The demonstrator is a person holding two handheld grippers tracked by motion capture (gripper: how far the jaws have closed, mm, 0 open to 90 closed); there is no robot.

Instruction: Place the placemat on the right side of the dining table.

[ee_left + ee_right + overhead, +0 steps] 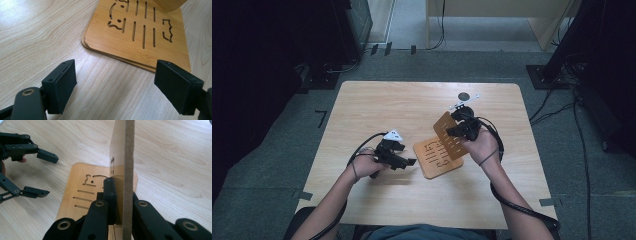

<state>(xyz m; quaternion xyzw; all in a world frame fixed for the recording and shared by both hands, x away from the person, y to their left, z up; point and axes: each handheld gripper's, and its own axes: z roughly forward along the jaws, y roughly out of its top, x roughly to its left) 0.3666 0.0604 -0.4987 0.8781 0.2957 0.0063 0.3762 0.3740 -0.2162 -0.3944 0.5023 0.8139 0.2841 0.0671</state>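
A slotted wooden board lies flat on the table, right of centre; in the left gripper view the flat board seems to rest on a second one. My right gripper is shut on another slotted board, held tilted up over the flat one. In the right gripper view the held board stands on edge between the jaws of my right gripper, above the flat board. My left gripper hovers open just left of the flat board, with nothing inside the left gripper.
A small dark round spot sits near the table's far edge. Cables trail from both grippers toward the person. My open left gripper appears across the flat board in the right gripper view. Dark stands and cables surround the table.
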